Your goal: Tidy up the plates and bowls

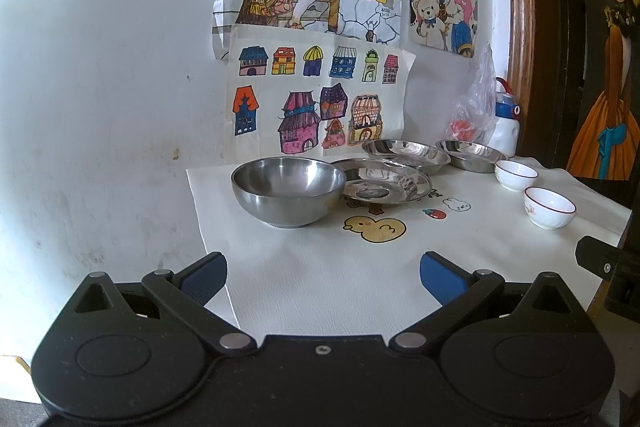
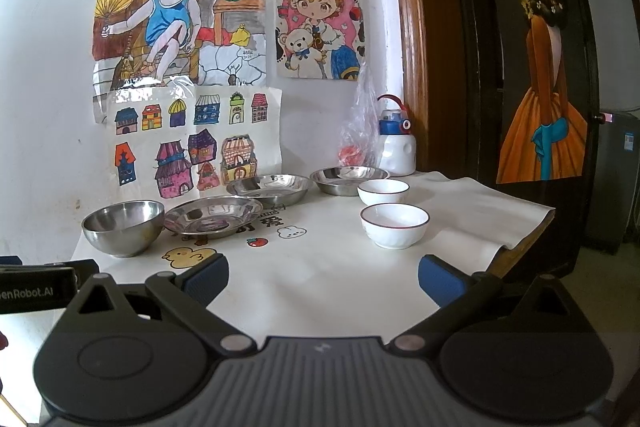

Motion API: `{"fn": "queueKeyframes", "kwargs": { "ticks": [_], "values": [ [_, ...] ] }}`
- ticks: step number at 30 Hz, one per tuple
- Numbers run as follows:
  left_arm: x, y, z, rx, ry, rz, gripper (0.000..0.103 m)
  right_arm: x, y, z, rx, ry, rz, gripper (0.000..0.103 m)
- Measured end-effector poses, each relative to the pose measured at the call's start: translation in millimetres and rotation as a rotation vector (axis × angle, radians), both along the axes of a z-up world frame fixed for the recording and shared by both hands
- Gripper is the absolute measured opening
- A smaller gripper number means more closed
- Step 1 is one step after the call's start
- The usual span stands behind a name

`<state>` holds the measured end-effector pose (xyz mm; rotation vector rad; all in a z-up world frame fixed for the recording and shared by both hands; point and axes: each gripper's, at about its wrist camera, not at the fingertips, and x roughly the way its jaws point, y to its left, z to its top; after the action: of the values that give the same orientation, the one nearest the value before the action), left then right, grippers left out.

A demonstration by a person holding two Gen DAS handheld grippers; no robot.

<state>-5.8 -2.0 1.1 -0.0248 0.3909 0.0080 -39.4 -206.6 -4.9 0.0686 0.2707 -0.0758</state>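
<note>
- Both sets of jaws stand spread wide and empty, left gripper (image 1: 323, 277) and right gripper (image 2: 323, 277) hovering over the near white tabletop (image 2: 320, 279).
- Nothing is gathered yet: deep round steel bowl (image 1: 288, 191) sits at left, three shallow steel plates (image 1: 386, 181) run behind it, two white red-rimmed ceramic bowls (image 2: 395, 225) at right.
- Likely next: close on one rim for stacking.

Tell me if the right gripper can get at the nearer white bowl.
Probably yes: the right gripper is open, the white bowl sits just ahead, and only bare mat lies between.

Even, soft daylight; both views sharp. Fisheye distortion bends the door frame (image 2: 412, 39) and darkens the corners. Mild glare on the steel plates (image 1: 386, 183); shadows faint.
</note>
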Motion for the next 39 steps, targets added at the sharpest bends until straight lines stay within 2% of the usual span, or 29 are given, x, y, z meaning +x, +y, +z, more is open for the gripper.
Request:
{"fn": "queueKeyframes", "kwargs": {
  "ticks": [24, 32, 39],
  "values": [
    [-1, 0, 0, -0.001, 0.005, 0.0, 0.102, 5, 2, -1, -0.009, 0.007, 0.008, 0.103],
    [12, 1, -1, 0.015, 0.021, 0.013, 0.102, 13, -5, -5, 0.0, -0.004, -0.02, 0.103],
    [30, -4, 7, 0.035, 0.033, -0.019, 0.102, 32, -28, -3, 0.059, -0.003, 0.063, 0.103]
  ]
}}
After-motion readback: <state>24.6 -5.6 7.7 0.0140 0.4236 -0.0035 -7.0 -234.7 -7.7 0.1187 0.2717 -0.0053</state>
